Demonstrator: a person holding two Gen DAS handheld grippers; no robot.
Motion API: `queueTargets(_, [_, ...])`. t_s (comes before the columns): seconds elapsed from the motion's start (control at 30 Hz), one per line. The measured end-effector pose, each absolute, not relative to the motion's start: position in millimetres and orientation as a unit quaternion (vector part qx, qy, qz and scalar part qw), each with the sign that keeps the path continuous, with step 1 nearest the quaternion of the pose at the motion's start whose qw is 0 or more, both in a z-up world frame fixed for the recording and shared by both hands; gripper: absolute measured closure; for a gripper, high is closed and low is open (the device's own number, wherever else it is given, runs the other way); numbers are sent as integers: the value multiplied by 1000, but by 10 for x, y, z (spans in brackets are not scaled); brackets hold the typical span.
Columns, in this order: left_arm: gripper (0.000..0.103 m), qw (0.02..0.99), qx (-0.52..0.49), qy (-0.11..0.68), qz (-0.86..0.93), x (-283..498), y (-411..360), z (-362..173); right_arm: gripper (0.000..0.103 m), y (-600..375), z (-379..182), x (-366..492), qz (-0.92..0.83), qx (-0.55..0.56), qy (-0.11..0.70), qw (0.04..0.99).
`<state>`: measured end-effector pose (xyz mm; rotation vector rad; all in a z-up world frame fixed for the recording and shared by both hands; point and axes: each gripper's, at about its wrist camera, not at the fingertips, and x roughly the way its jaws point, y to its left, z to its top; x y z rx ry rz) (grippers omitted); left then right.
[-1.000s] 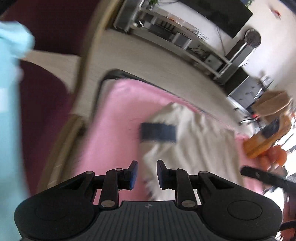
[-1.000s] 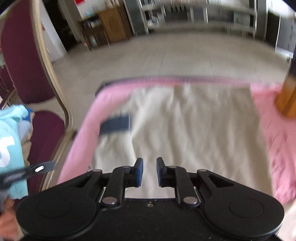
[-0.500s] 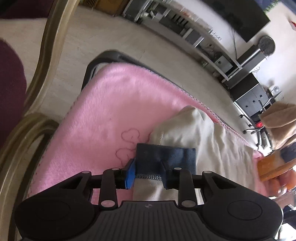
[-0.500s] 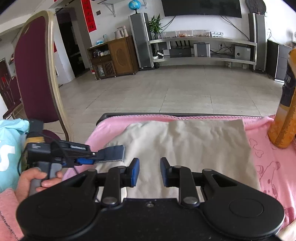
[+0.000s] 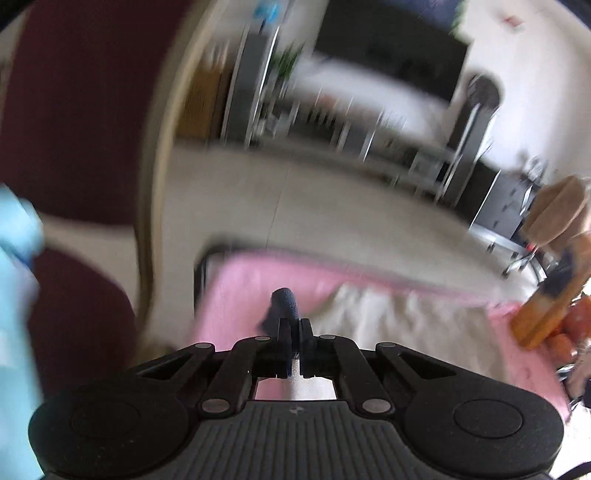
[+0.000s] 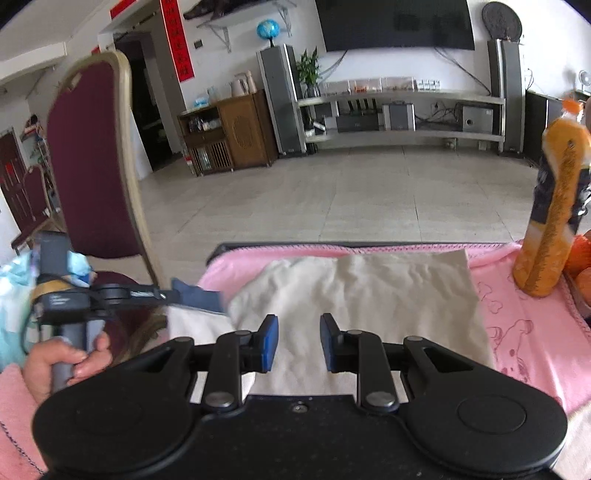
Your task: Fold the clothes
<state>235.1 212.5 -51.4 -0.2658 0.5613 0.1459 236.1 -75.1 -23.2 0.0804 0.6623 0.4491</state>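
Nearest, right gripper point(image 6: 294, 341) hovering low over the near part of a cream garment point(image 6: 362, 295), blue-padded jaws spread apart with nothing between them

Cream garment spread flat on a pink blanket point(image 6: 517, 321), taking up most of its middle, far edge close to the blanket's far border

To the left, a hand point(image 6: 62, 365) wrapped round the handle of the left gripper point(image 6: 173, 294), jaws pinched tight on the garment's navy cuff point(image 6: 201, 297) at the left edge of the blanket; sleeve drawn out leftward from the body of the garment

Same grip seen in the blurred left wrist view: left gripper point(image 5: 294, 330) clenched, navy cuff point(image 5: 284, 302) sticking up beyond the fingertips, cream garment point(image 5: 399, 317) lying off to the right on the pink blanket point(image 5: 240, 295)

Right of the garment, an upright orange bottle point(image 6: 554, 206) standing on the blanket near its far right corner

Left and farther off, a maroon chair point(image 6: 92, 162) with a gilt frame

Beyond, tiled floor point(image 6: 332, 195) reaching back to a wall-mounted screen point(image 6: 395, 22)
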Motion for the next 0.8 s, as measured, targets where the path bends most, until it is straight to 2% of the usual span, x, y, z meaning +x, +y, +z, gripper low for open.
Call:
queueTargets(0.1, [101, 971, -84, 206, 83, 1824, 2095, -5, 79, -824, 5, 2146, 221, 57, 297, 927])
queueTargets(0.27, [101, 972, -38, 170, 158, 1161, 2502, 299, 79, -862, 316, 1827, 251, 110, 263, 925])
queueTargets(0.37, [101, 968, -10, 147, 203, 764, 2749, 480, 79, -714, 328, 1757, 281, 131, 270, 911])
queueTargets(0.5, [101, 932, -48, 210, 292, 761, 3347, 20, 79, -349, 211, 1731, 319, 133, 297, 890])
queueTargets(0.6, [96, 904, -96, 253, 331, 785, 3715, -297, 79, -117, 127, 1738, 337, 130, 322, 875])
queueTargets(0.67, [93, 897, -128, 259, 336, 754, 3858, -394, 79, -76, 131, 1722, 344, 131, 328, 870])
queueTargets(0.8, [87, 904, -128, 248, 324, 693, 3721, -154, 73, -296, 297, 1634, 340, 121, 313, 879])
